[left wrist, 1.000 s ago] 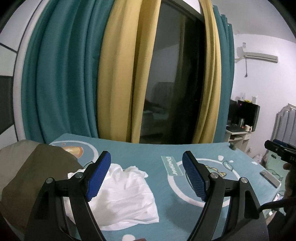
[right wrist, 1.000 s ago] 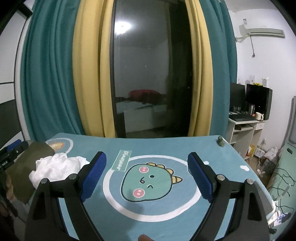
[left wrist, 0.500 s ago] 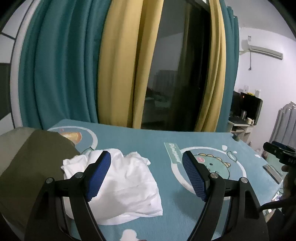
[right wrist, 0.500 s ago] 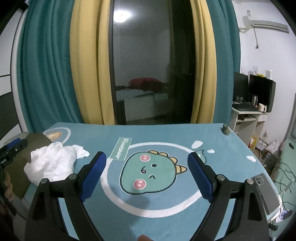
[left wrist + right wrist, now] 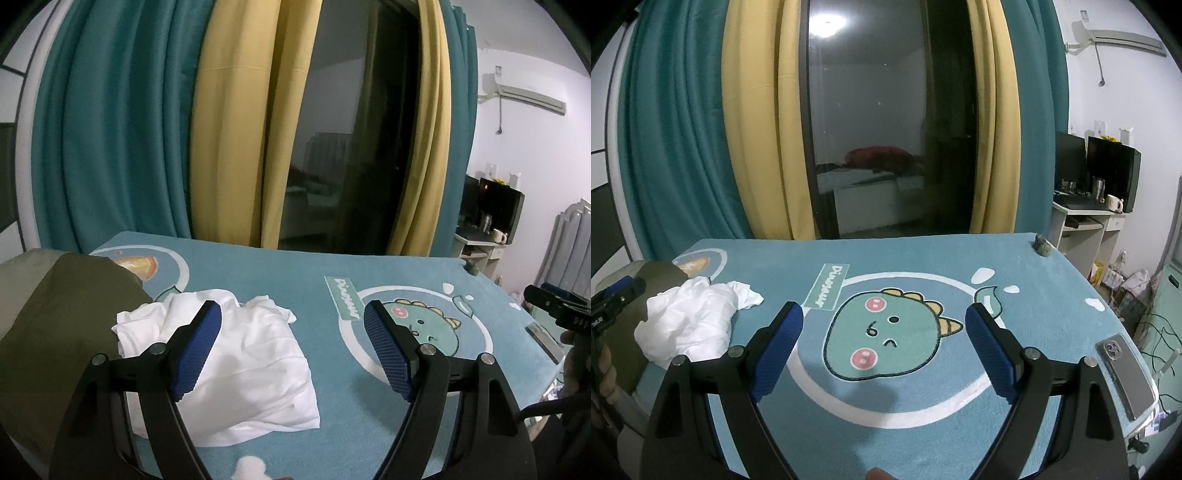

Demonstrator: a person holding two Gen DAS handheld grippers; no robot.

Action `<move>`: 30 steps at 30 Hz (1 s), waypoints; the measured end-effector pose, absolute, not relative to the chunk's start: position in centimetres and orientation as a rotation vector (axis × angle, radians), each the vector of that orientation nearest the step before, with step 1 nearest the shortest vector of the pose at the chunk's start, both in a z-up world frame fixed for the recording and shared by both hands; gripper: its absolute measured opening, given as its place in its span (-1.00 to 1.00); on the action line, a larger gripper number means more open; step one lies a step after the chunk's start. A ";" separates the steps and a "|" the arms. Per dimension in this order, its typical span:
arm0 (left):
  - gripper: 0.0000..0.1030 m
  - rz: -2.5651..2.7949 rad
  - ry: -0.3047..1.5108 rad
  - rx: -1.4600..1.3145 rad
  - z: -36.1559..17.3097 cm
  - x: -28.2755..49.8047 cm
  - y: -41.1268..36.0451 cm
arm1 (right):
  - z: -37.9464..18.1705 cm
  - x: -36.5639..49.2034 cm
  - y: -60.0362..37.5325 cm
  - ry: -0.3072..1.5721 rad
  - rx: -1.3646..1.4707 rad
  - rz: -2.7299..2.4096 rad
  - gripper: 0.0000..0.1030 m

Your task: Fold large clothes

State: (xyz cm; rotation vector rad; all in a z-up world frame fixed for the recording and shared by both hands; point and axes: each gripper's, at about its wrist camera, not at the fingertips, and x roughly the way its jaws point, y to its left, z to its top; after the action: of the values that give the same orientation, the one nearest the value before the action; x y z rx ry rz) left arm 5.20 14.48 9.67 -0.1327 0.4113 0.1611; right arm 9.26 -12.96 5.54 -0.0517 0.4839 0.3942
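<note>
A crumpled white garment (image 5: 255,365) lies on the teal dinosaur mat (image 5: 288,280), at the left side of the table. It also shows in the right wrist view (image 5: 690,321). An olive-green garment (image 5: 55,332) lies heaped at the table's left edge, touching the white one. My left gripper (image 5: 293,350) is open and empty, above the white garment's right part. My right gripper (image 5: 884,350) is open and empty above the dinosaur print (image 5: 890,339), well right of the white garment.
A phone (image 5: 1126,373) lies at the mat's right edge. A small green figure (image 5: 1042,246) sits at the far right corner. Teal and yellow curtains (image 5: 155,129) and a dark glass door stand behind the table. A desk with monitors (image 5: 1108,173) is at the right.
Both grippers have tilted down and moved forward over the table; the white garment and the dinosaur print now sit higher and larger in view. Both stay open.
</note>
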 end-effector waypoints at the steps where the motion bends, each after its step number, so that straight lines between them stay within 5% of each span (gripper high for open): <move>1: 0.60 0.161 0.412 -0.133 9.7 5.2 14.5 | 5.5 9.3 -12.9 0.484 -0.051 0.393 0.73; 30: 0.60 0.163 0.413 -0.132 9.7 5.0 14.1 | 5.3 9.1 -12.6 0.485 -0.047 0.390 0.73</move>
State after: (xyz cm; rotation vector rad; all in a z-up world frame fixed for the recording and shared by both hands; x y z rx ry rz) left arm 4.99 14.05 9.70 -0.1323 0.4133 0.1632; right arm 9.13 -12.65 5.31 -0.0469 0.4853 0.3898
